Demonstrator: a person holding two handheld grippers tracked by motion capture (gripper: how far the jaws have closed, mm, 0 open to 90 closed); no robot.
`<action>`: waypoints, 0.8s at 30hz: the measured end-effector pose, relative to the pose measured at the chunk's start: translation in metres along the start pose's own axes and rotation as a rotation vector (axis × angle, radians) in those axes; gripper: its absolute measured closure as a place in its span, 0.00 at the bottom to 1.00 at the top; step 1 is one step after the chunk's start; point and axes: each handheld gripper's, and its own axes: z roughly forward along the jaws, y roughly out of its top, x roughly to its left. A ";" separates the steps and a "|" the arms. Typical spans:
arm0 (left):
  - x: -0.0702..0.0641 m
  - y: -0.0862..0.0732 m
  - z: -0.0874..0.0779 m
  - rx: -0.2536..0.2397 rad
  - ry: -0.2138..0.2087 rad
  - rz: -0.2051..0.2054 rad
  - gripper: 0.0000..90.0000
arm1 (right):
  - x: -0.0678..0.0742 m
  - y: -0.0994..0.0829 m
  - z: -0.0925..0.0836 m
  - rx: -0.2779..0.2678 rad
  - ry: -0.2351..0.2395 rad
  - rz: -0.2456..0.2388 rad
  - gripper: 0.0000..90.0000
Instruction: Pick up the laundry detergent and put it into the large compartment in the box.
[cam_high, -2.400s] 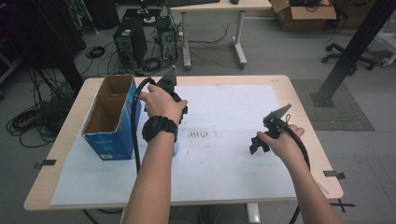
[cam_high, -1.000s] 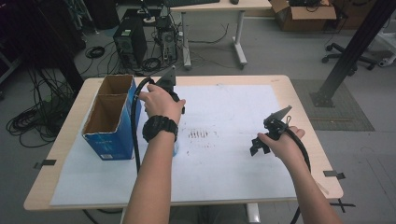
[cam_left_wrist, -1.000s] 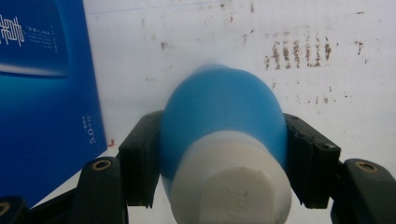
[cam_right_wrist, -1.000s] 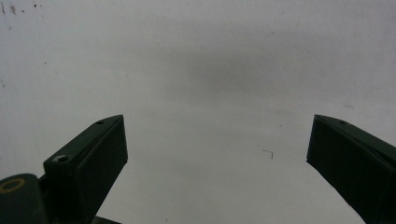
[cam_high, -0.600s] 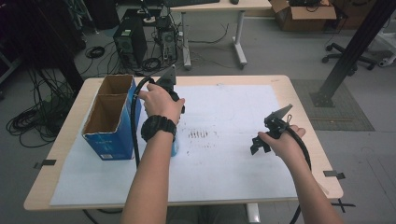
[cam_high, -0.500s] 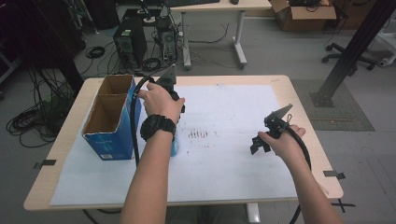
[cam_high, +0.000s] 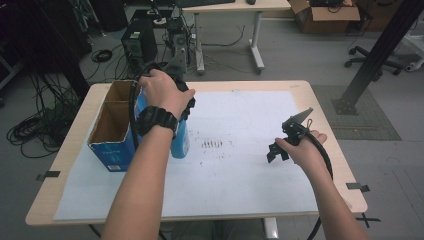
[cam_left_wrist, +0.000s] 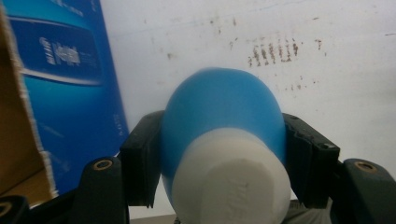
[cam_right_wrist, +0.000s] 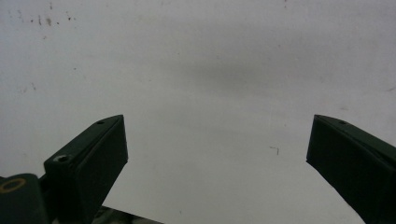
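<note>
Table (cam_high: 260, 200): your white sheet is bare apart from some brown marks.
Box (cam_high: 112, 131): the blue carton stands open-topped at the left; what is inside cannot be told.
Bottle (cam_high: 180, 142): you have it gripped, just beside the box's right wall; getting it in or away looks like the part left.
Left gripper (cam_left_wrist: 219, 149): your jaws are clamped on the blue bottle (cam_left_wrist: 219, 112) below its white cap, which the high view hides under your hand.
Right gripper (cam_right_wrist: 217, 140): spread wide, empty, over bare sheet.
</note>
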 end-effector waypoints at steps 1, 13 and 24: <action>0.001 0.000 -0.006 -0.004 0.001 0.005 0.42 | 0.002 0.001 -0.002 -0.001 0.000 0.002 0.06; 0.029 0.007 -0.065 -0.049 0.000 0.015 0.42 | 0.004 0.002 -0.010 -0.012 -0.004 0.004 0.06; 0.074 0.008 -0.103 -0.078 -0.003 -0.022 0.42 | 0.005 0.004 -0.014 -0.016 -0.001 0.022 0.06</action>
